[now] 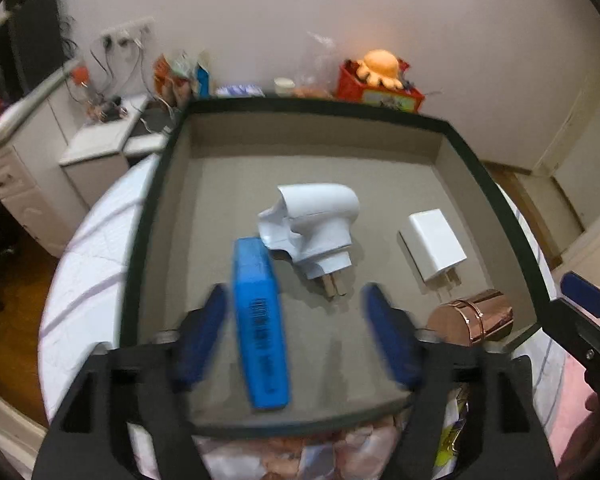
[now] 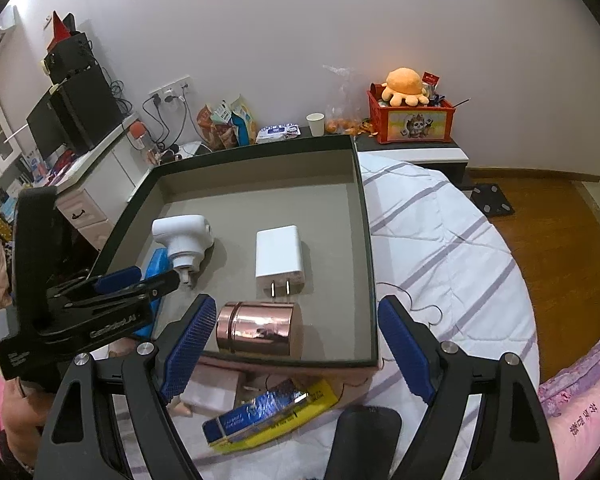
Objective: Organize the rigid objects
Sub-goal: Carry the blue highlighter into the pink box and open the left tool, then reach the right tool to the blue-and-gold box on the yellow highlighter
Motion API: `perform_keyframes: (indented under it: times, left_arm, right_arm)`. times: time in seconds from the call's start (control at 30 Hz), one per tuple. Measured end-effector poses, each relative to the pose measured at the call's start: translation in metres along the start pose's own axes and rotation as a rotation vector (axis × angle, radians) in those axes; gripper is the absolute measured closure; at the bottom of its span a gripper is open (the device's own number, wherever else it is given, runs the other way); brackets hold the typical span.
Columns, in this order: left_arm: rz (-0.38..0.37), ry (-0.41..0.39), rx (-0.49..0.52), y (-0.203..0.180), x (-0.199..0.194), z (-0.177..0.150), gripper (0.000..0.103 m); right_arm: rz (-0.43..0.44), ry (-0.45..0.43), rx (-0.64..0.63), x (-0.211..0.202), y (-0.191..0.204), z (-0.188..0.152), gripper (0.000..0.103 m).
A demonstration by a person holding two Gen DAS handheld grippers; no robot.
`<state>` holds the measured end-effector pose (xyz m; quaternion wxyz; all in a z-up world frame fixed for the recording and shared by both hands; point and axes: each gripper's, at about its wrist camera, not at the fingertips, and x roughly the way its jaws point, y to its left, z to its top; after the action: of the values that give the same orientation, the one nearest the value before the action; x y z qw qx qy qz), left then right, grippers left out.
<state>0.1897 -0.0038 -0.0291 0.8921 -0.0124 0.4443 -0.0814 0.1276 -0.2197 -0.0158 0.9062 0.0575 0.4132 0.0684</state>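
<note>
A dark-rimmed box (image 1: 496,200) with a grey floor lies on the bed. In it are a white travel adapter (image 1: 320,220), a white charger (image 1: 436,244) and a copper tin (image 1: 476,316) on its side. My left gripper (image 1: 296,340) is open over the box's near part. A blue box (image 1: 260,320) stands between its fingers, close to the left pad, and no pad presses on it. My right gripper (image 2: 296,346) is open at the box's near rim (image 2: 300,360), with the copper tin (image 2: 260,328) just beyond its fingertips.
On the white striped quilt (image 2: 440,240) in front of the box lie a yellow and blue packet (image 2: 272,412), a black phone (image 2: 364,440) and a pale pink carton (image 2: 216,392). A side table with snacks, a cup and a red toy crate (image 2: 412,120) stands behind.
</note>
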Motion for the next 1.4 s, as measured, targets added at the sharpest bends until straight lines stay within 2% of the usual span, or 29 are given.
perform_keyframes:
  times: [0.03, 0.1, 0.17, 0.23, 0.47, 0.67, 0.9, 1.2, 1.4]
  left_arm:
    - [0.021, -0.037, -0.003, 0.001, -0.009, -0.001, 0.001]
    - [0.026, -0.100, -0.027, 0.006, -0.030, -0.005, 0.000]
    - [0.031, -0.115, -0.045, 0.009, -0.043, -0.008, 0.000]
    - [0.073, -0.129, -0.050, 0.013, -0.057, -0.015, 0.000]
    - [0.157, -0.119, -0.026, 0.013, -0.086, -0.055, 0.000]
    - [0.148, -0.105, -0.046, 0.013, -0.103, -0.092, 0.000]
    - [0.150, -0.074, -0.055, 0.011, -0.108, -0.123, 0.000]
    - [0.151, -0.082, -0.059, 0.010, -0.116, -0.132, 0.000]
    - [0.146, -0.065, -0.085, 0.021, -0.110, -0.132, 0.000]
  right_arm:
    - [-0.001, -0.006, 0.000, -0.005, 0.000, -0.002, 0.018]
    - [-0.004, -0.014, 0.001, -0.014, 0.001, -0.006, 0.018]
    - [-0.007, -0.023, 0.000, -0.022, 0.000, -0.010, 0.018]
    - [-0.020, -0.029, 0.001, -0.030, -0.003, -0.016, 0.019]
    - [-0.048, -0.009, 0.021, -0.051, -0.014, -0.049, 0.019]
    - [-0.051, 0.053, 0.026, -0.054, -0.018, -0.087, 0.019]
    - [-0.003, 0.110, -0.018, -0.054, -0.001, -0.121, 0.019]
    - [-0.005, 0.075, -0.028, -0.049, 0.017, -0.110, 0.019]
    - [-0.004, 0.060, -0.027, -0.025, 0.037, -0.089, 0.019]
